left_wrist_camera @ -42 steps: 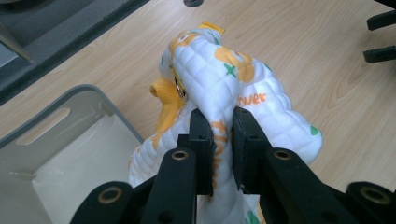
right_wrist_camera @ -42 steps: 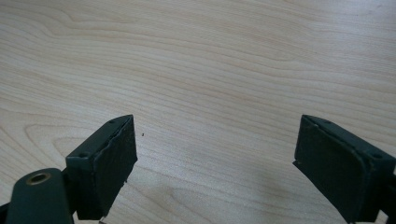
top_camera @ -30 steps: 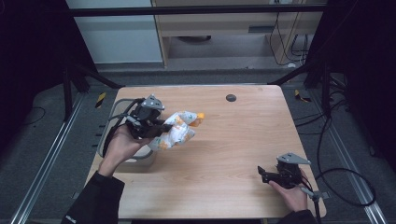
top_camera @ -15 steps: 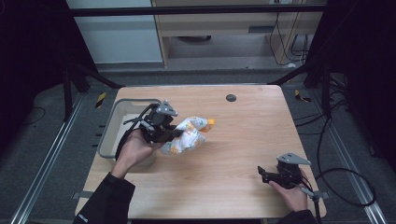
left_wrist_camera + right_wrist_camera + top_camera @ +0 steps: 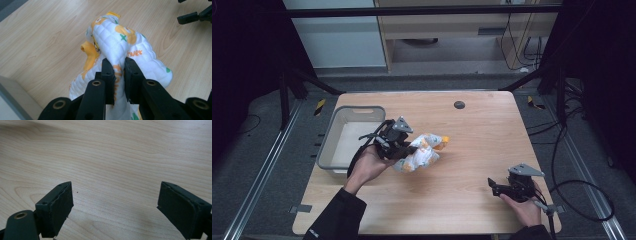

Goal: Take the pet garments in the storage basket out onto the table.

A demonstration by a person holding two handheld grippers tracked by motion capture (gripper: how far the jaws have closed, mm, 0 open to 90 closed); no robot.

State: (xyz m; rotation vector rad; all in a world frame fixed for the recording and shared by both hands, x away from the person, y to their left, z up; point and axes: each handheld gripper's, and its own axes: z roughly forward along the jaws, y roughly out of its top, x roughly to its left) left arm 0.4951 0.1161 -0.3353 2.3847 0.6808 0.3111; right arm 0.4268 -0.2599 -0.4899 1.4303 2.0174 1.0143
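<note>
Left gripper [image 5: 117, 72] pinching quilted cloth [image 5: 120, 47] over table [image 5: 472, 150]

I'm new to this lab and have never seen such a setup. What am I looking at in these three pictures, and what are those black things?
There is no robot here: a person holds a hand-held gripper in each hand at a wooden table. The high view looks down from above. The other two pictures come from small cameras riding on each gripper, looking along its two black jaws.

The left gripper is shut on a white quilted cloth with orange and green prints, pinching a fold of it. In the high view the same cloth sits beside a grey bin at the table's left edge.

The right gripper is open with nothing between its jaws, above bare wood near the table's right front corner. A small dark round spot sits near the far edge.
</note>
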